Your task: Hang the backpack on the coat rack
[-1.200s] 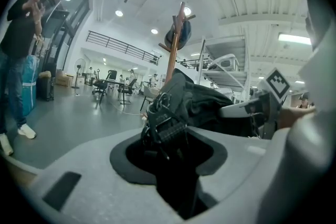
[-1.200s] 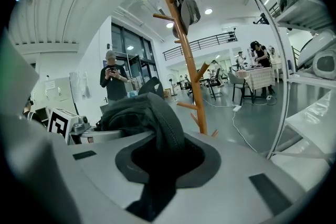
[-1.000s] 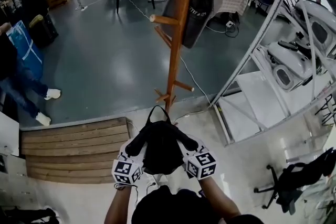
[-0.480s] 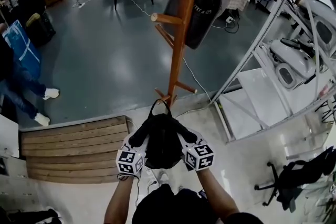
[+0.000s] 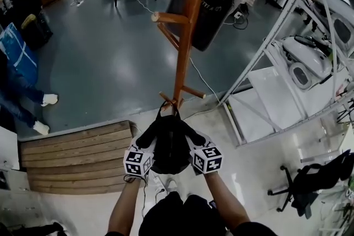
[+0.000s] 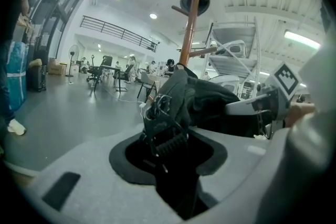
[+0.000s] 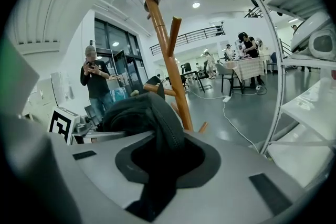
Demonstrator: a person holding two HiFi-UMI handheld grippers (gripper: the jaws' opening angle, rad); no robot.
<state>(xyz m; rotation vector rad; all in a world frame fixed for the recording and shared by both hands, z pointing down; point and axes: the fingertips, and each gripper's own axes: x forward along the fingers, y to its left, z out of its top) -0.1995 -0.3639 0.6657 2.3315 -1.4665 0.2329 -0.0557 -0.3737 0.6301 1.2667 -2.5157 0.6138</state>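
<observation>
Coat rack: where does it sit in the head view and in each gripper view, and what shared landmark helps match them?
Head view: coat rack runs from top centre to mid-frame, just beyond the backpack.
Left gripper view: coat rack upper centre, rising behind the backpack.
Right gripper view: coat rack left of centre, leaning.
Shared landmark: the black backpack, foreground in all three.

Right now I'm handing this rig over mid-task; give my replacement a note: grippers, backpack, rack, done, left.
Left gripper: shut on a strap of the backpack.
Right gripper: shut on its fabric.
Backpack hangs between both, in front of the coat rack, top loop toward it.
Done: backpack lifted and at the rack.
Left: hook the loop on a peg, release both.
</observation>
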